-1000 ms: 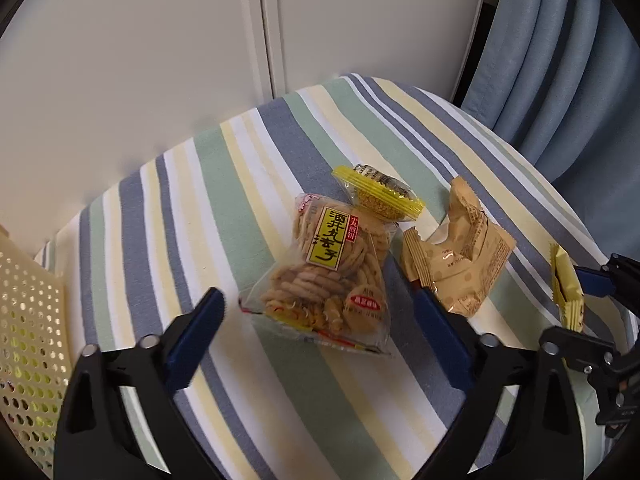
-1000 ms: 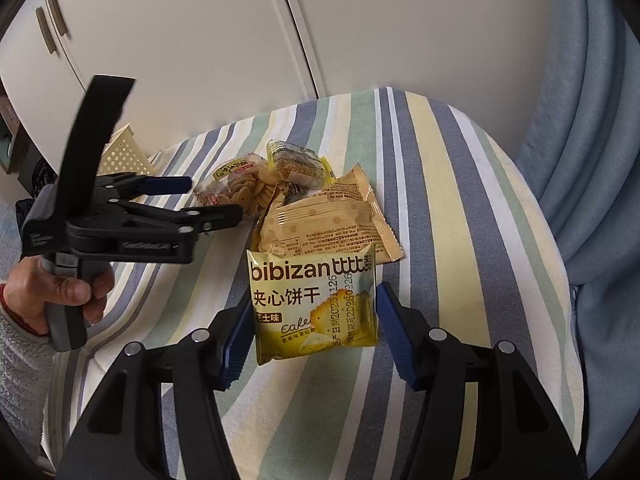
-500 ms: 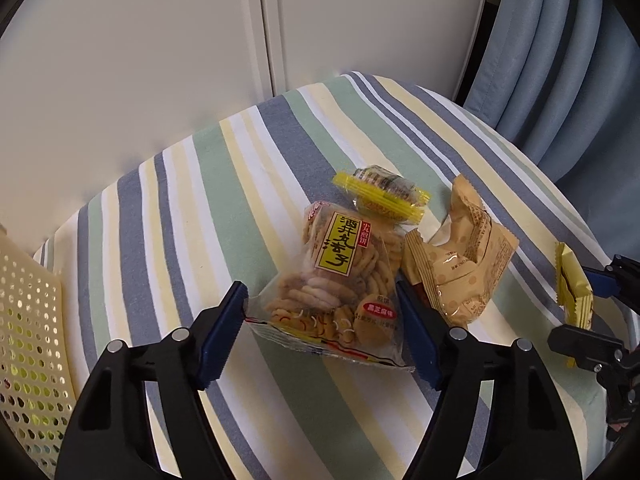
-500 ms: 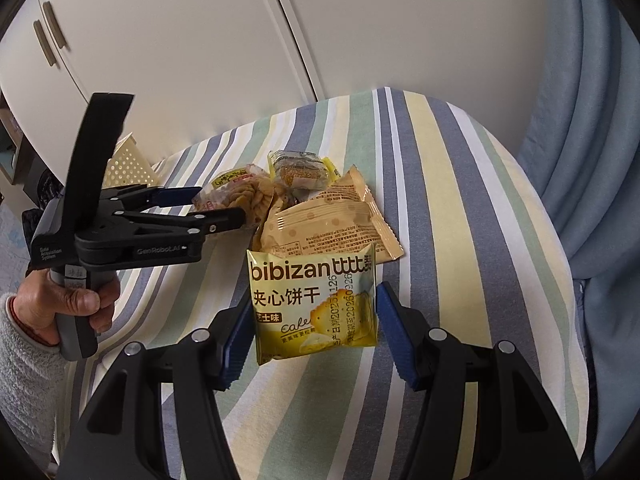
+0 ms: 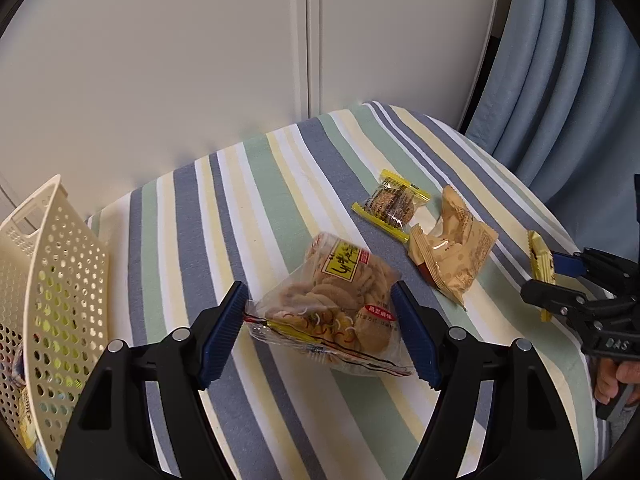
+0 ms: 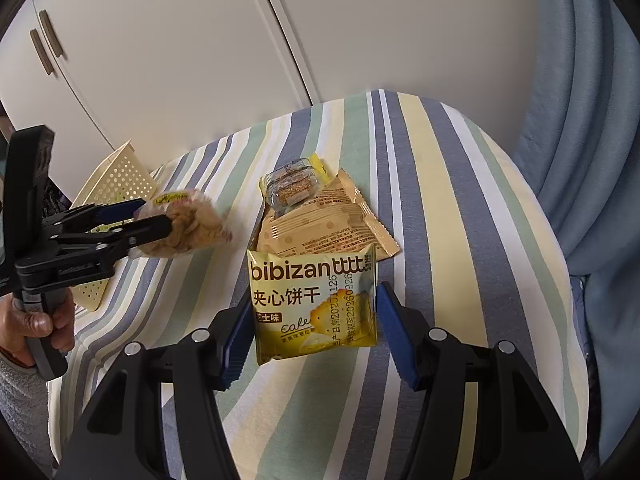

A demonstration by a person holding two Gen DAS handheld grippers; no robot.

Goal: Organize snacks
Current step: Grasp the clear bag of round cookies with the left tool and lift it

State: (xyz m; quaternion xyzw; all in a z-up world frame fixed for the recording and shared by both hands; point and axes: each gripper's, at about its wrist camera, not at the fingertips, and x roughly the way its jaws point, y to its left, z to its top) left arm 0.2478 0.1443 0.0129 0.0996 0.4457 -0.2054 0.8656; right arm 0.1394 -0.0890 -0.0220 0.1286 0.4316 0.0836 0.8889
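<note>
- Clear crinkly plastic with a yellow label and a little red patch, that's how the bag of twisty crackers is looking; golden-brown curly bits are showing through it.
- The left hand-held gripper is clamping that bag, blue pads pressing in on both sides. In the right wrist view the bag is hanging off the tips, raised above the striped cloth and a bit blurry.
- The cream perforated basket is sitting just left of that gripper at the edge of the desk, some packets inside but too hidden to tell which.
- The right hand-held gripper is pinching the yellow bibizan biscuit pack, upright between its blue pads, with a cracker printed on the front. From the left wrist view the pack is showing edge-on.
- Lying on the cloth just behind that pack is the tan packet, crumpled and puffy, with a small yellow-edged clear bar wrapper touching its far side, something brown and seedy inside.
- A person's hand is wrapping around the left gripper's handle, grey fuzzy sleeve at the wrist.
- White cabinet doors are sitting behind the desk, blue curtain hanging on the right.
</note>
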